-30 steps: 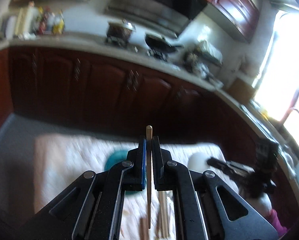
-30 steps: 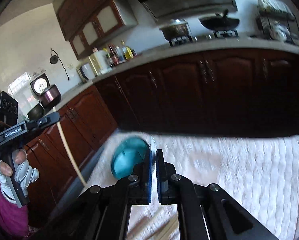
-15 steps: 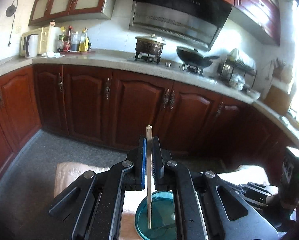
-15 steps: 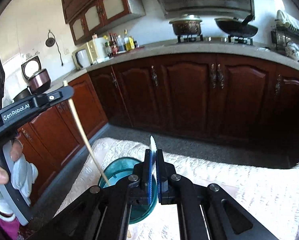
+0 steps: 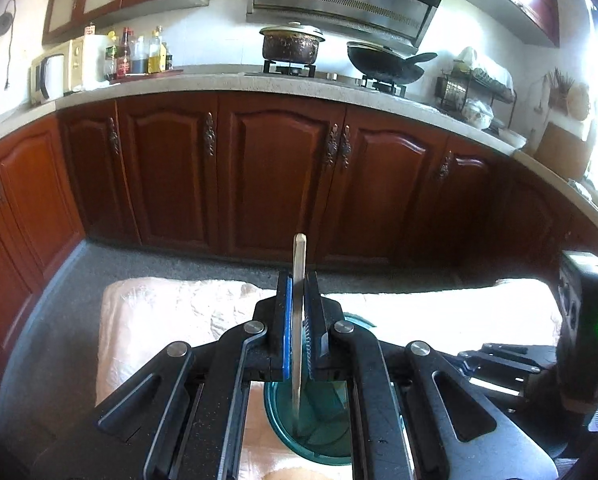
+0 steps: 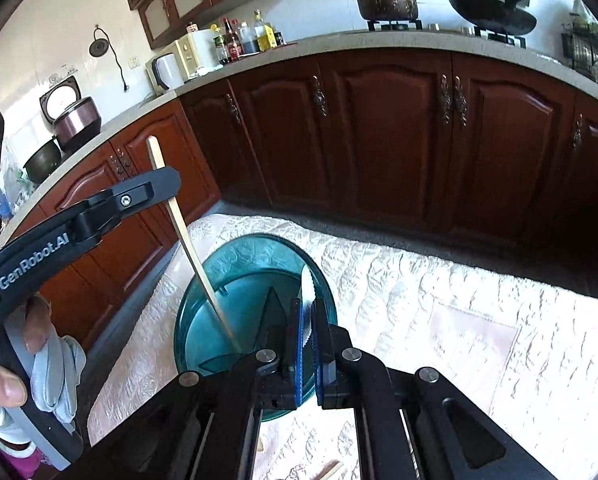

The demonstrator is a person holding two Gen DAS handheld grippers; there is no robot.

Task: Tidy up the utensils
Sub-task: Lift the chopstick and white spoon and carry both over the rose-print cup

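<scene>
The main risk I see is that the two utensils get in the way of each other over the bowl (image 6: 255, 312). My left tongs (image 5: 299, 312) bring a chopstick (image 5: 299, 280) down into it, while my right tongs (image 6: 307, 336) bring a small knife (image 6: 306, 292) with a toothed edge over the same bowl. If I lower both together, the tips can knock, and one utensil can twist in its grip or jump out onto the white cloth (image 6: 439, 300). The bowl also looks light, so I think a push on its rim from a slanted stick could tip or slide it. The chopstick is held near its upper part, so its long free end can swing.

In the left view, the left tongs are closed on the chopstick in the lower centre of the frame; it stands almost upright, its lower tip inside the teal bowl at the bottom centre. Whether the tip touches the bottom I cannot tell.

In the right view, the right tongs are closed on the knife at the lower centre, the blade pointing up over the bowl. The left tongs enter from the left edge, the chopstick slanting down into the bowl. The bowl sits on the cloth on the tabletop.
</scene>
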